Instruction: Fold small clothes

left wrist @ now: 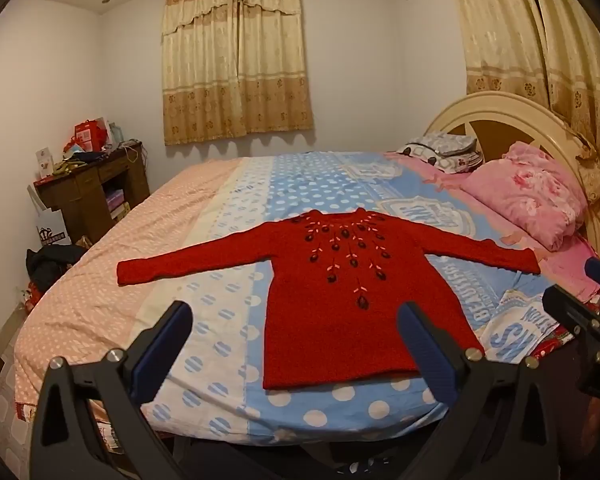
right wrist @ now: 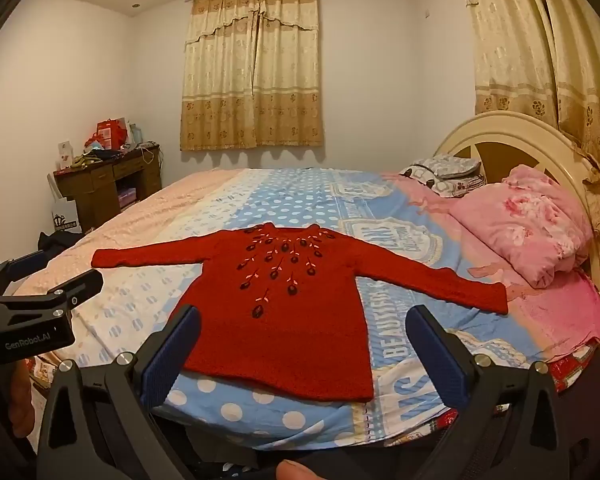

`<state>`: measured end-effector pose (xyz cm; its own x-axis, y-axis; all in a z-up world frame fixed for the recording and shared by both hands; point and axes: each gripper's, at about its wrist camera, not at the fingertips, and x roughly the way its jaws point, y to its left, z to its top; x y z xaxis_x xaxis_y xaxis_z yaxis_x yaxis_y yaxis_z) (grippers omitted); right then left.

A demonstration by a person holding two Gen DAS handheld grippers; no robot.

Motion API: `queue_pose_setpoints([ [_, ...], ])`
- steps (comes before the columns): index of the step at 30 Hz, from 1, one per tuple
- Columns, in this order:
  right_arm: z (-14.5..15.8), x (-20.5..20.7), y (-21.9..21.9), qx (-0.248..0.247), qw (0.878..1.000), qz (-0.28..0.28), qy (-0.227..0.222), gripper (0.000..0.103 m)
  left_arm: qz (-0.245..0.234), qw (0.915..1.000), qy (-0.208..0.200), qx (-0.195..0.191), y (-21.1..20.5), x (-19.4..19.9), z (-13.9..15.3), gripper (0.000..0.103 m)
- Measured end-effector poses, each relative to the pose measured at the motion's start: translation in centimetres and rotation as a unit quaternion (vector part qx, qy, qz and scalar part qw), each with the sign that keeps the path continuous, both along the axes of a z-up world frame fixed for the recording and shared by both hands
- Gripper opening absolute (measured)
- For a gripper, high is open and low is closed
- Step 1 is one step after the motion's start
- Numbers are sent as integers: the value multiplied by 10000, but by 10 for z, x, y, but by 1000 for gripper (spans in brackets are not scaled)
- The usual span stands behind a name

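Observation:
A small red knit sweater (left wrist: 332, 312) with embroidered flowers lies flat, face up, on the bed, both sleeves spread out sideways, hem toward me. It also shows in the right wrist view (right wrist: 284, 328). My left gripper (left wrist: 296, 320) is open and empty, held above the near edge of the bed in front of the hem. My right gripper (right wrist: 304, 324) is open and empty, likewise held before the hem. Neither touches the sweater. The right gripper's body shows at the right edge of the left wrist view, and the left gripper's body at the left edge of the right wrist view.
The bed (left wrist: 236, 208) has a polka-dot and blue printed sheet. A pink pillow (left wrist: 528, 196) and folded bedding (left wrist: 444, 152) lie by the cream headboard (left wrist: 496, 112) at right. A cluttered wooden desk (left wrist: 92, 188) stands at far left. Curtains (left wrist: 236, 60) cover the window.

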<state>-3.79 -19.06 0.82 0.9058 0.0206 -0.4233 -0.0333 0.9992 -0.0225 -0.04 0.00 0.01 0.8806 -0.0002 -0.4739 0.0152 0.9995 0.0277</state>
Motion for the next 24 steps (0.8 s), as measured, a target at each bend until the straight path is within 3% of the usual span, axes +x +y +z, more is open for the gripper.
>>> queue_pose_setpoints([
  [9, -2, -2, 5, -129, 9996, 226, 73, 102, -23, 10000, 17, 17, 1, -5, 3, 103],
  [10, -8, -1, 9, -164, 9999, 13, 36, 102, -26, 10000, 13, 28, 1, -7, 3, 103],
  [24, -13, 3, 3, -89, 9998, 46, 146, 102, 27, 10000, 51, 66, -3, 2, -10, 103],
])
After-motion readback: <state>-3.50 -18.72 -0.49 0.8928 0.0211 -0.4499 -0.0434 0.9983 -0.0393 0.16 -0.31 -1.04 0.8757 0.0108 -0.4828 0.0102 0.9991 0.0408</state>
